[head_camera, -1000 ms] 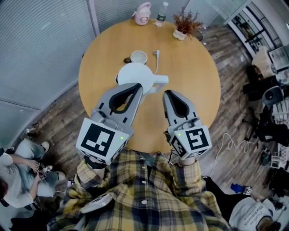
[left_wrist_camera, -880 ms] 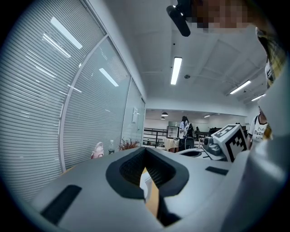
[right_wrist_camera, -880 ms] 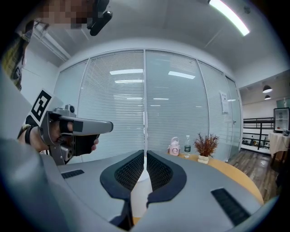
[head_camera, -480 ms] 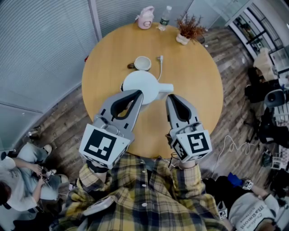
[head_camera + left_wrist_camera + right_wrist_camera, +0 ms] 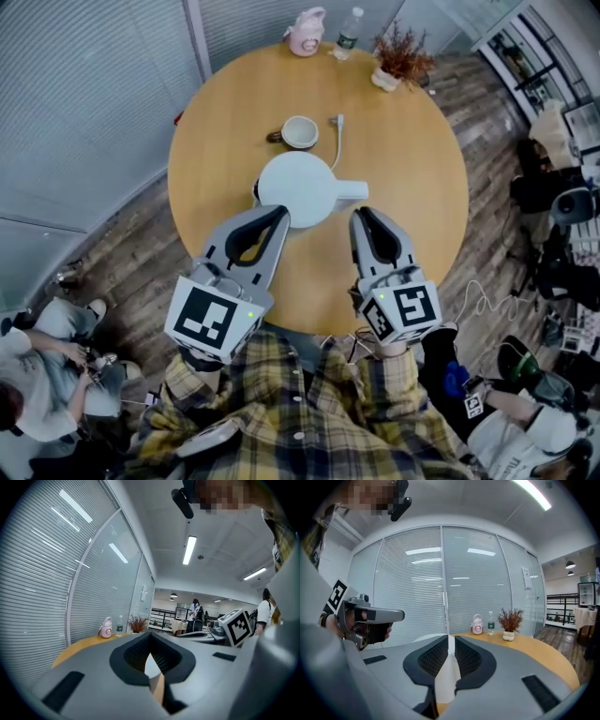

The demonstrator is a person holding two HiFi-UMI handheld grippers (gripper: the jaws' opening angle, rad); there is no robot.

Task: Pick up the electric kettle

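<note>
The white electric kettle [image 5: 298, 186] stands in the middle of the round wooden table [image 5: 412, 197], its handle [image 5: 352, 190] pointing right. My left gripper [image 5: 278, 215] is shut and empty, with its tip over the kettle's near left edge. Also shut and empty, my right gripper [image 5: 362, 216] hangs just in front of the handle, apart from it. In the left gripper view the closed left gripper [image 5: 151, 638] shows a sliver of the kettle [image 5: 151, 665] through its slit. In the right gripper view the right gripper [image 5: 451, 637] points across the table.
A white mug [image 5: 300, 131] and the kettle's cord with plug [image 5: 336, 141] lie behind the kettle. At the far edge stand a pink jug [image 5: 307, 31], a water bottle [image 5: 349, 28] and a potted dry plant [image 5: 401, 58]. People sit on the floor at lower left [image 5: 37, 366].
Both grippers have sunk a little and drawn back toward the body. The left tip covers less of the kettle than before. Both stay shut.
</note>
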